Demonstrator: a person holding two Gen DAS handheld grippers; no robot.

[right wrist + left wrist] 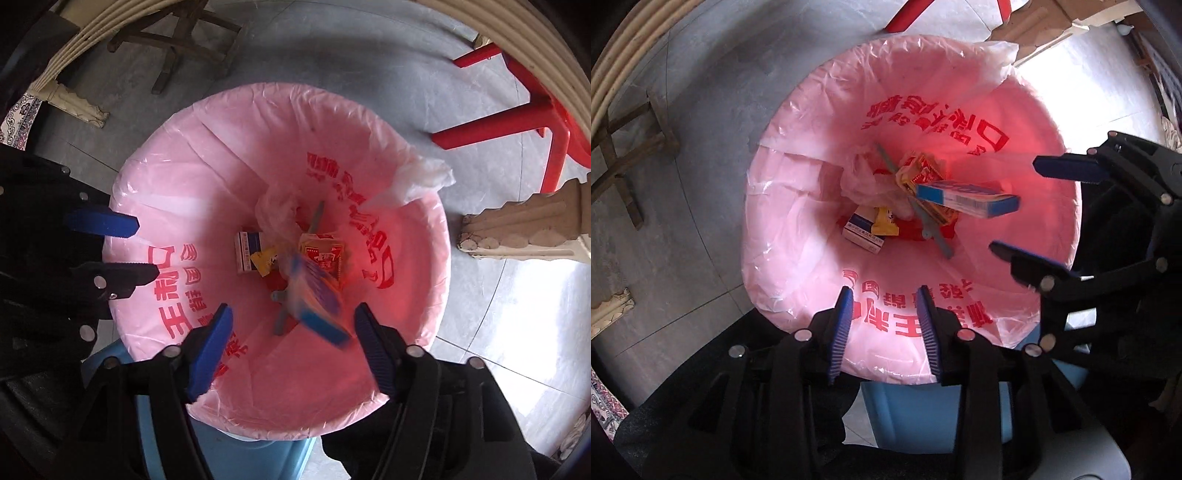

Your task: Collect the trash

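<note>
While both grippers are held over the round bin lined w/ a pink plastic bag printed in red characters point(812, 147), a blue-and-white rectangular carton point(967, 197) is seen in mid-air inside the bag's mouth, touched by neither gripper. In the right wrist view the carton point(317, 299) is blurred and lies between the 2 fingers of the right gripper point(291, 347) w/o contact; those fingers are spread wide apart, nothing pinched. In the left wrist view the right gripper point(1015, 206) is seen from the side at the bag's right rim, jaws parted, the carton just beside its tips. The left gripper point(886, 328) is held at the near rim, its 2 blue ribbed pads point(842, 332) parted w/ nothing between them; in the right wrist view it point(144, 247) appears at the bag's left edge.

At the bag's bottom are seen a small blue-and-white box point(862, 230), a yellow wrapper point(884, 221), a red-and-yellow packet point(921, 171), crumpled clear plastic film point(864, 177) and a grey flat strip point(934, 232), all piled close together. A light-blue bin body point(923, 413) shows under the bag. On the grey tiled floor point(369, 48), red metal stool legs point(517, 110) stand near the bin.
</note>
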